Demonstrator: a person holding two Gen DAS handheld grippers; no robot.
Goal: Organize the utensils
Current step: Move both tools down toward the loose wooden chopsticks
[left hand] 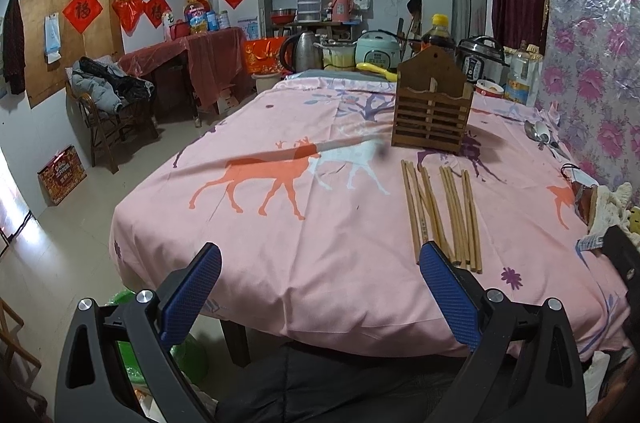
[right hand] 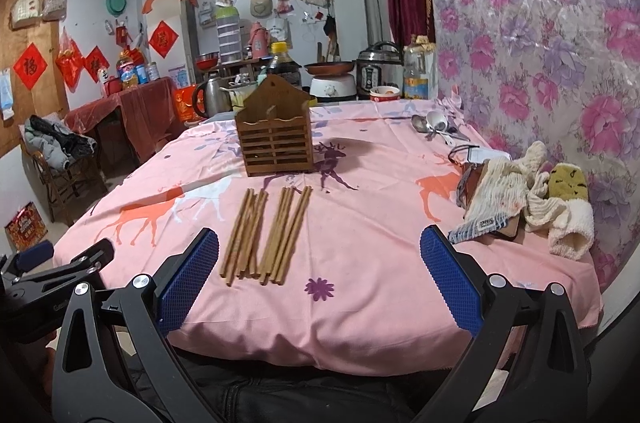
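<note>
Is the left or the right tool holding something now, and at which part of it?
Nothing is held. The left tool and right tool are both open and empty; the wooden chopsticks lie untouched.

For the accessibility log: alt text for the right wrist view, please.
The open right gripper hovers at the near edge of a pink table, with wooden chopsticks lying ahead, a wooden holder behind them, and spoons far right.
</note>
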